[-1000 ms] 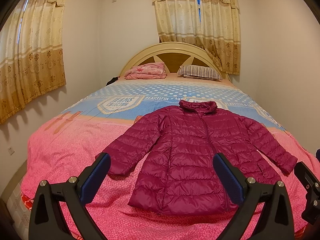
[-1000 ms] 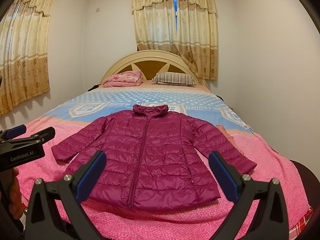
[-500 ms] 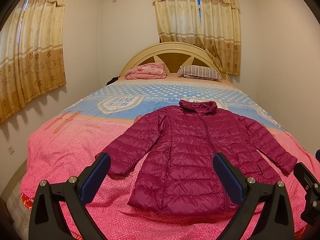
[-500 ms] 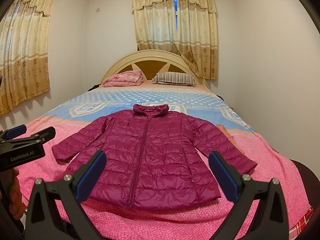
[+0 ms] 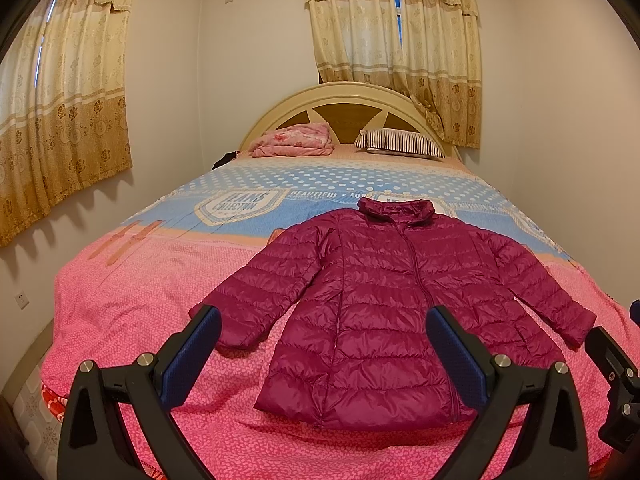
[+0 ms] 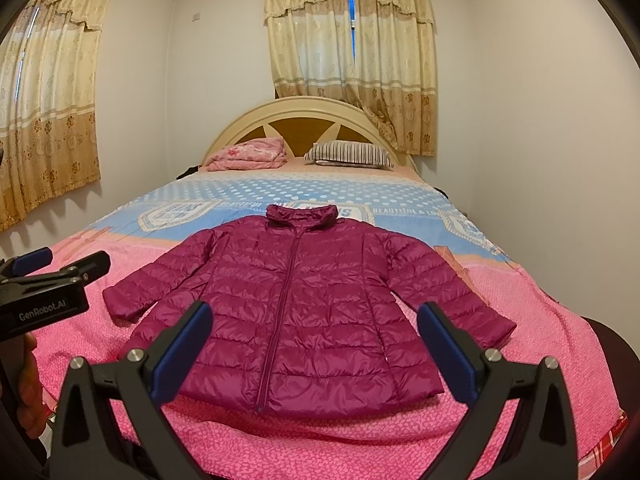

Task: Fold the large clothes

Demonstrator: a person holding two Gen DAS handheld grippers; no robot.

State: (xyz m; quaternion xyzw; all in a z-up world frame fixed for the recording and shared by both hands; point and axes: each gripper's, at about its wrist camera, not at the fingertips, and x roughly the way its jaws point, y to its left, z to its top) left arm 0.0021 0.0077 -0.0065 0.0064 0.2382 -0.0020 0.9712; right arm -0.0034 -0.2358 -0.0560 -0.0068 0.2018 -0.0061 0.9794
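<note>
Looking down both sets of fingers, I see a magenta quilted jacket (image 5: 384,308) spread flat, front up and zipped, on the pink part of the bedspread (image 5: 132,292), collar toward the headboard (image 6: 304,120) and hem toward me, with both sleeves angled out to the sides. My left gripper (image 5: 323,354) is spread wide with nothing between its blue pads, held above the foot of the bed just short of the hem, so that one pad lines up with the left sleeve cuff and the other with the jacket's lower body. My right gripper (image 6: 314,351) is likewise wide apart and empty, hovering near the hem and clear of the fabric. In the right wrist view the left gripper shows at the left edge (its label reads GenRobot.AI), with a hand (image 6: 30,392) wrapped on the handle below it. Far behind the jacket, a folded pink blanket (image 5: 294,145) and a striped pillow (image 5: 398,144) rest against the headboard.
</note>
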